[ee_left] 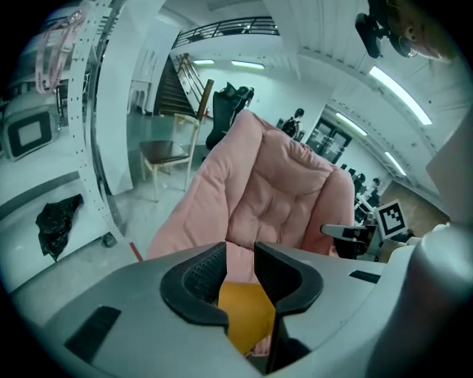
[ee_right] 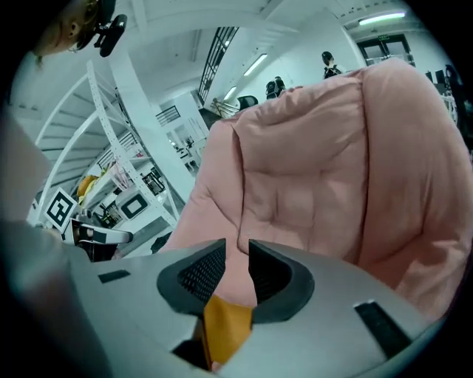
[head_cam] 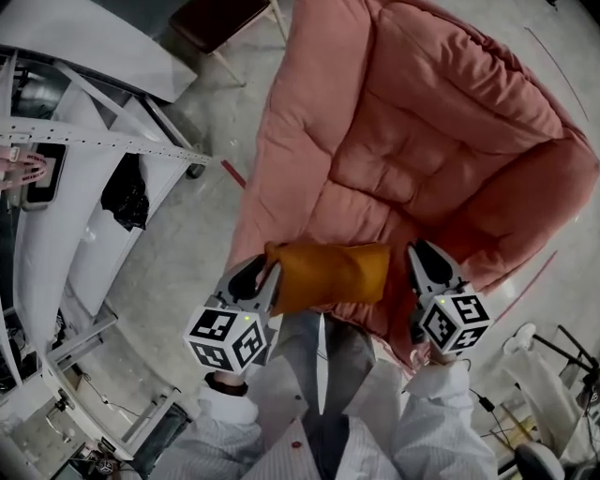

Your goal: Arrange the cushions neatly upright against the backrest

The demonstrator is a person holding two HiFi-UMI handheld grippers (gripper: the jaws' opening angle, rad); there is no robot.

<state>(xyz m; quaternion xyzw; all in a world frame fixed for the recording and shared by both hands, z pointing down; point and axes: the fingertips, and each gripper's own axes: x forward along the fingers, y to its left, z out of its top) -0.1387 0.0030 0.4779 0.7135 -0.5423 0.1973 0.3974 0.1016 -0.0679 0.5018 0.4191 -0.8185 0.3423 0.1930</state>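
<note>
Left gripper [ee_left: 240, 251]: its fingers [ee_left: 203, 275] stand apart, a gap open between the pads. A corner of the orange cushion [ee_left: 247, 314] sits low in that gap, and the pads do not look pressed on it. Right gripper [ee_right: 236, 247]: its fingers [ee_right: 201, 275] are also parted, less widely, with the cushion's other end [ee_right: 225, 325] low between them, again loose as far as can be seen.

In the head view the left gripper [head_cam: 265, 274] is at the cushion's left end and the right gripper [head_cam: 427, 255] is just past its right end. The cushion [head_cam: 333, 272] stretches sideways between them. It is at the front edge of the pink chair [head_cam: 422, 141], close to the person's body and well apart from the backrest [head_cam: 441, 84]. Whether it rests on the seat or hangs just before it cannot be told.

White sleeves [head_cam: 436, 431] lead back from both grippers. Left of the chair lies grey floor [head_cam: 192, 253], then a white frame [head_cam: 94, 136] with a black bag [head_cam: 127, 192] on it. A wooden stool [head_cam: 220, 23] stands beyond the chair's left side.
</note>
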